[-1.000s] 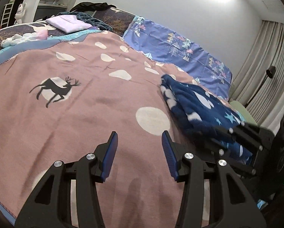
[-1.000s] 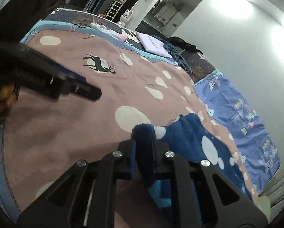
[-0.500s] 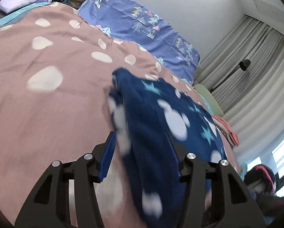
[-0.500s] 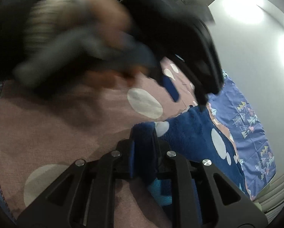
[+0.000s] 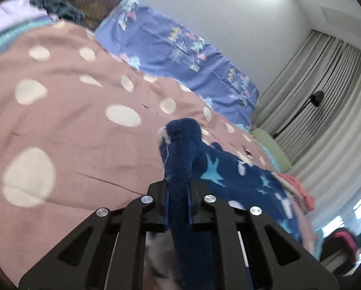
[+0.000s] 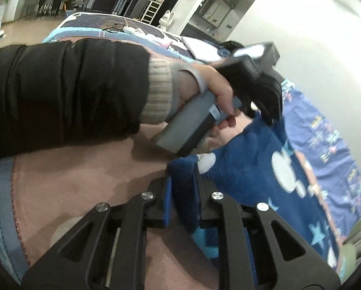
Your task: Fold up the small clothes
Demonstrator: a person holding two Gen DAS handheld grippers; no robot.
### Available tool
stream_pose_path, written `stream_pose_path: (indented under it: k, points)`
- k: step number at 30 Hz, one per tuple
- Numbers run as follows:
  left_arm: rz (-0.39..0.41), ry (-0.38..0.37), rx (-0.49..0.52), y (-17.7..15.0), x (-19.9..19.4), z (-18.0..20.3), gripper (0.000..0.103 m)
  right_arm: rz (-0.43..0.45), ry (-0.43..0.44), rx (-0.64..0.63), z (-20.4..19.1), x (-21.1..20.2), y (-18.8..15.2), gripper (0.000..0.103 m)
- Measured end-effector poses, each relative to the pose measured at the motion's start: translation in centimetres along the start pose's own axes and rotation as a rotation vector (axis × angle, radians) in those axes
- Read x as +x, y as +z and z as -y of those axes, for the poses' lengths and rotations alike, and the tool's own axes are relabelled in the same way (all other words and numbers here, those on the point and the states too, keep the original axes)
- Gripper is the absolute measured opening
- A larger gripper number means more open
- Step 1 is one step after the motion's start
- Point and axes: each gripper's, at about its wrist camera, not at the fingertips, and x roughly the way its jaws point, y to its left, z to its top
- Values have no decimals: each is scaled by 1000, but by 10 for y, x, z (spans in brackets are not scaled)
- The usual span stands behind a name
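A dark blue fleece garment (image 5: 241, 176) with white dots and light blue stars lies on the pink blanket (image 5: 59, 125). My left gripper (image 5: 178, 188) is shut on a bunched fold of it, and the fold stands up between the pads. In the right wrist view my right gripper (image 6: 183, 183) is shut on the garment's (image 6: 253, 169) near edge. Beyond it, a hand (image 6: 212, 89) in a black sleeve (image 6: 71, 91) holds the left gripper (image 6: 267, 108) down on the garment's far side.
A violet patterned pillow (image 5: 180, 55) lies along the wall behind the blanket. Folded lilac cloth (image 5: 16, 17) and a teal heap sit at the far left. Coral clothes (image 5: 299, 188) and a green pad (image 5: 270, 147) lie at the right by grey curtains (image 5: 325, 108).
My left gripper swung right across the blanket to the garment and shut on a fold of it. The right gripper kept its grip and stayed put.
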Motion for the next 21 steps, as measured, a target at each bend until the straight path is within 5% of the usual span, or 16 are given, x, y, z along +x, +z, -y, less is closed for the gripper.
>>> stream_pose_path:
  k: [3, 7, 11, 15, 21]
  points:
    - [-122, 11, -103, -11, 24, -24, 16, -51, 4, -23, -5, 11, -2, 18]
    - [-55, 28, -128, -10, 5, -28, 46, -32, 11, -18, -4, 4, -2, 30]
    - [-60, -24, -111, -17, -10, -21, 50, 2, 10, 30, 6, -12, -5, 31]
    - [-193, 4, -63, -31, 9, -11, 50, -67, 17, 49, 8, -5, -11, 35]
    - [-186, -12, -81, -30, 8, -13, 51, -61, -12, -6, 0, -15, -10, 40]
